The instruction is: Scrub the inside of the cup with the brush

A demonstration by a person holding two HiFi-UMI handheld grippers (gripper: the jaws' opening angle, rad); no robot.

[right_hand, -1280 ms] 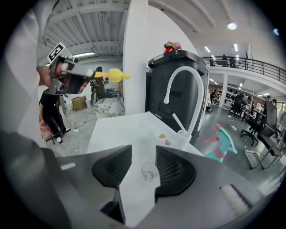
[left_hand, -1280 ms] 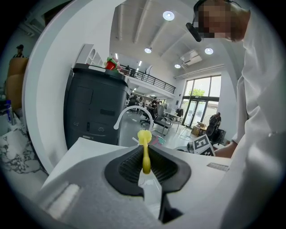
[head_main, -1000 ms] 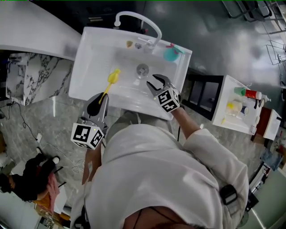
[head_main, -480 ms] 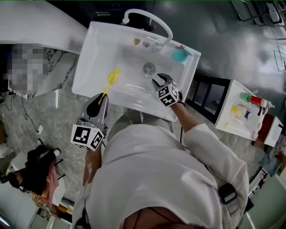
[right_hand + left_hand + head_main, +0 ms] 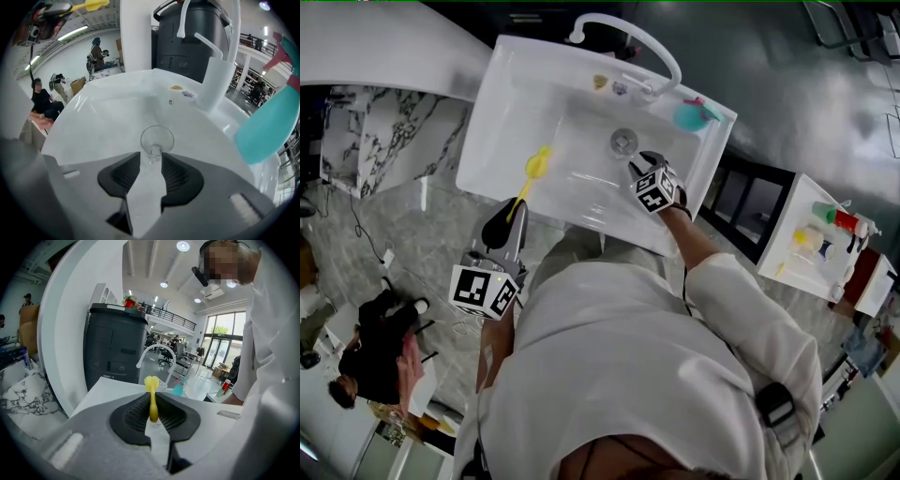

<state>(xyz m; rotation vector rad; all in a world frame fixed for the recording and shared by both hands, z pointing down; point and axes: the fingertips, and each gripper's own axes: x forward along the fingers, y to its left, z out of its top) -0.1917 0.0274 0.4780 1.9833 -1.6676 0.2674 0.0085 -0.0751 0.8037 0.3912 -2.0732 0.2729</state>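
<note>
In the sink (image 5: 492, 141), your right gripper (image 5: 151, 163) was down low beside the drain (image 5: 623, 142), pointing steeply into the basin. Its jaws were apart and had just been closing in. The near end of the clear cup (image 5: 157, 138) was sitting right at the gap between the tips, and the pads weren't pressing on it. The cup was on the sink floor just in front of that gripper, between it and the faucet (image 5: 630, 42).

Your left gripper (image 5: 504, 225) hung just off the sink's front edge, outside the basin. It was clamped tight on the handle of the yellow brush (image 5: 534, 167), and the brush head reached out over the near left part of the sink. A teal spray bottle (image 5: 689, 115) stood at the sink's back right corner, near the faucet base.
</note>
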